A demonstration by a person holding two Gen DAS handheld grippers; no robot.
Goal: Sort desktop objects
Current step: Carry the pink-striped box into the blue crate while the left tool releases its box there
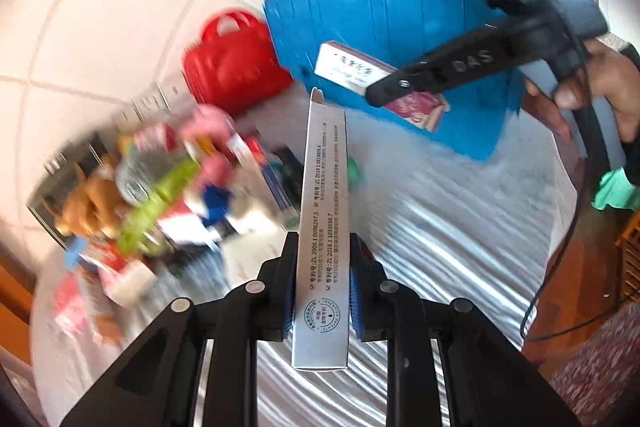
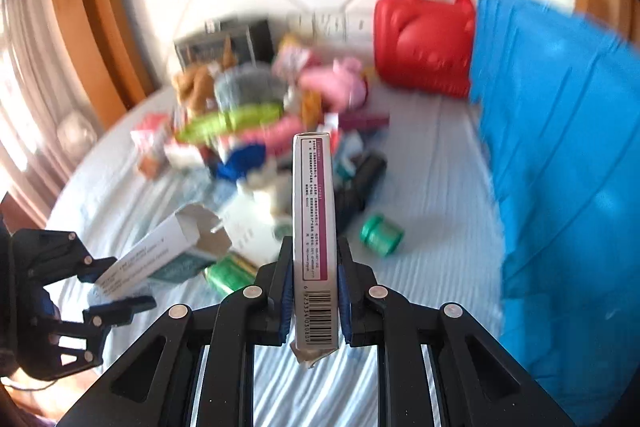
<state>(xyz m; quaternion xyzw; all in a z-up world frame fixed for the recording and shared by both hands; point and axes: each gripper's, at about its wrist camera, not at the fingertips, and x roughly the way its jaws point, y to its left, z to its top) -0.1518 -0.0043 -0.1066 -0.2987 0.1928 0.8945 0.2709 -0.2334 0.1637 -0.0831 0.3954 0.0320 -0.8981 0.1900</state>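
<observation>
The desktop objects lie heaped on the striped cloth beside the blue bin, so I lift boxes out one each. My left gripper, tilted downward, clamps the long grey carton edge-on. My right gripper, tilted likewise, clamps the purple-striped box in air, near the bin.

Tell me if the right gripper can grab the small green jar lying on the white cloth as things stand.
Probably not yet: the right gripper is shut on a purple-edged carton, so its jaws are full. The small green jar lies uncovered on the white cloth, so the way looks free otherwise.
</observation>
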